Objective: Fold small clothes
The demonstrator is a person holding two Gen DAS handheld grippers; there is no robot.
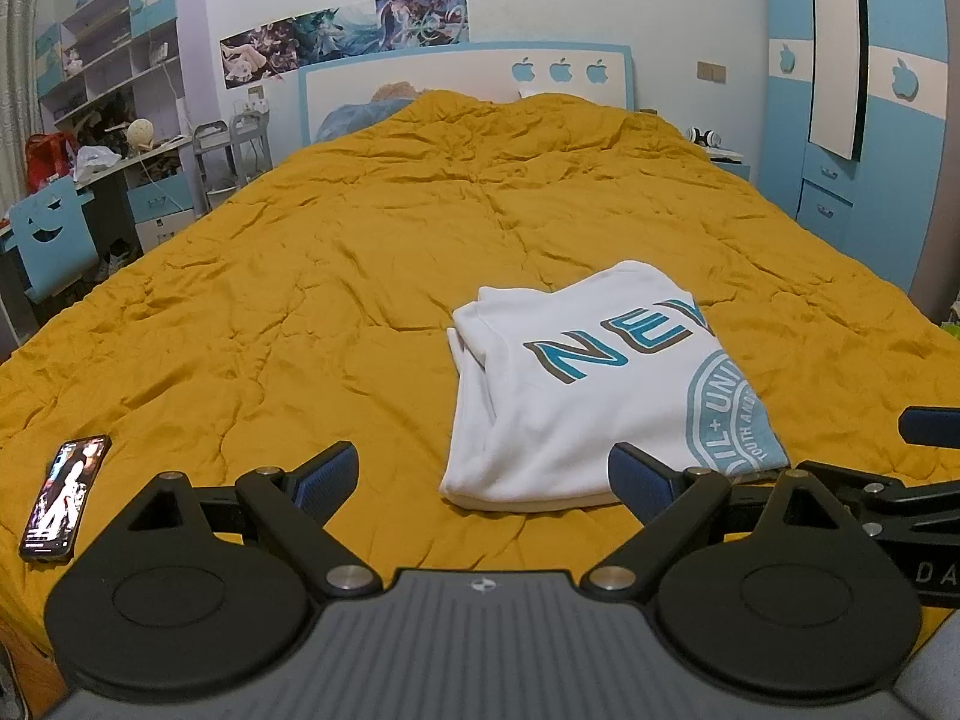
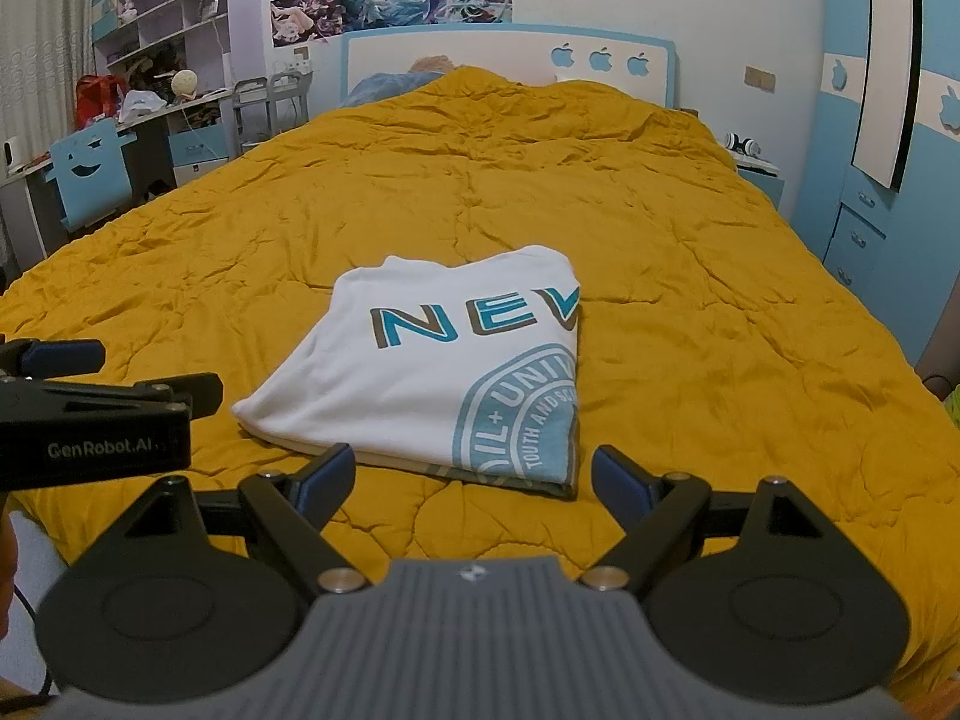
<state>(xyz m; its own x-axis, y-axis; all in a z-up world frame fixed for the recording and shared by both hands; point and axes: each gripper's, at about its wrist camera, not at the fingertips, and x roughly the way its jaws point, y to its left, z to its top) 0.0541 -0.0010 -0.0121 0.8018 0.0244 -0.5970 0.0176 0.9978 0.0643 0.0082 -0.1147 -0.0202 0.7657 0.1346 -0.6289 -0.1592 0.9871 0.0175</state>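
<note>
A white T-shirt [image 1: 576, 384] with teal "NEV" lettering and a round teal emblem lies folded into a rectangle on the mustard-yellow bedspread [image 1: 300, 276]. It also shows in the right wrist view [image 2: 432, 372]. My left gripper [image 1: 483, 477] is open and empty, just short of the shirt's near edge. My right gripper [image 2: 474, 483] is open and empty, also just short of the shirt's near edge. The right gripper shows at the right edge of the left wrist view [image 1: 900, 480]. The left gripper's body shows at the left of the right wrist view [image 2: 90, 414].
A smartphone [image 1: 63, 498] with a lit screen lies on the bedspread near the left front edge. A desk with shelves [image 1: 108, 120] and a blue chair [image 1: 51, 234] stand to the left. A blue wardrobe [image 1: 864, 120] stands to the right. The headboard [image 1: 468, 78] is at the far end.
</note>
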